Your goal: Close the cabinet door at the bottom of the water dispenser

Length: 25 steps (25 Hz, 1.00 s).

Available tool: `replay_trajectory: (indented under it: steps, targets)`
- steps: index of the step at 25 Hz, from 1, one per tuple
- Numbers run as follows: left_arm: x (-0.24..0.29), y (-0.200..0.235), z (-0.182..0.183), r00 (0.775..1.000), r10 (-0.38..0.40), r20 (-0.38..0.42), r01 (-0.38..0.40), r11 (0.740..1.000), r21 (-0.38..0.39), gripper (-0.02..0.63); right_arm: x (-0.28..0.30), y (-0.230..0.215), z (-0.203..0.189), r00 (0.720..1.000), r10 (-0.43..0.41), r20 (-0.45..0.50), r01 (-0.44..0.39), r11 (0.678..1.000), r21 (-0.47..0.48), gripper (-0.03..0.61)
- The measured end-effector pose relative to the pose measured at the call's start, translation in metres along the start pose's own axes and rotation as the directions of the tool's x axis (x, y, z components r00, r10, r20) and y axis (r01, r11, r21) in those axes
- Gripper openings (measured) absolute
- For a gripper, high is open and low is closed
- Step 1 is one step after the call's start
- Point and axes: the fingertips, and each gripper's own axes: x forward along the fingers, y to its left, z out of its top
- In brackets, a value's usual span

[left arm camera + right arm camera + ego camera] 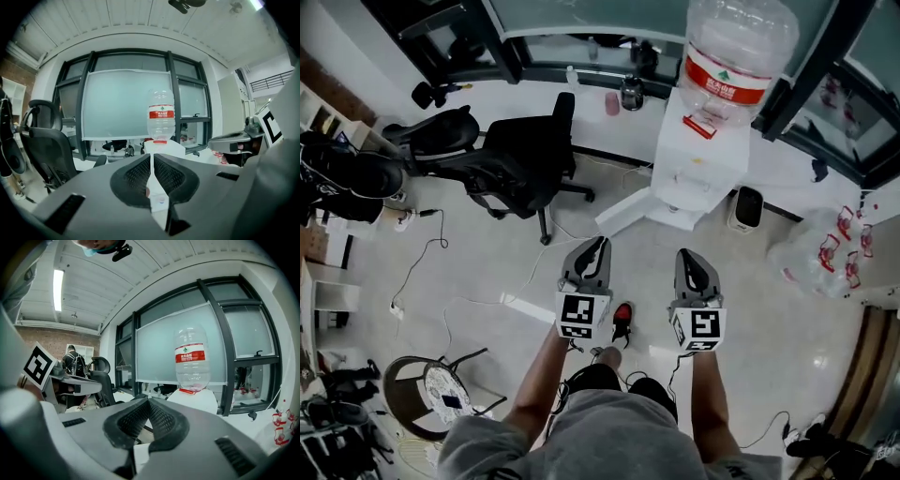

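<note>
A white water dispenser [698, 159] stands against the window wall, with a big clear bottle [736, 52] bearing a red label on top. Its bottom cabinet door [626, 210] hangs open, swung out to the left over the floor. Both grippers are held side by side in front of it, well short of it, and point towards it. My left gripper [601, 243] is shut with nothing in it, and my right gripper [683, 254] is shut and empty too. The left gripper view shows the shut jaws [152, 157] below the dispenser [164, 147]. The right gripper view shows shut jaws [149, 401] and the bottle [191, 357].
A black office chair [520, 159] stands left of the open door. A small white appliance [747, 208] sits on the floor right of the dispenser, with a bag of empty bottles [825, 253] further right. Cables [441, 281] trail across the floor at left, near a round stool [436, 394].
</note>
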Motion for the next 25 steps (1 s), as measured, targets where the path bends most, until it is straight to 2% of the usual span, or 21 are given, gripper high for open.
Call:
replay_trajectory:
  steps: [7,15,21,25]
  targets:
    - [0.059,0.031,-0.034,0.997,-0.042,-0.061,0.041,0.999,-0.013,0.041,0.067,-0.007,-0.025,0.999,-0.021,-0.048,0.023,0.999,0.032,0.015]
    - [0.109,0.056,-0.068,0.994,-0.052,-0.096,0.049,0.998,-0.037,0.041,0.124,-0.016,-0.061,0.995,-0.018,-0.096,0.023,0.998,0.05,0.015]
    - [0.134,0.071,-0.112,0.99,-0.029,-0.141,0.02,0.998,-0.063,0.041,0.159,-0.019,-0.094,0.993,0.008,-0.116,-0.002,0.999,0.054,0.015]
    - [0.148,0.085,-0.153,0.986,-0.004,-0.165,-0.006,0.998,-0.062,0.041,0.184,-0.015,-0.13,0.99,0.036,-0.136,-0.028,0.997,0.067,0.015]
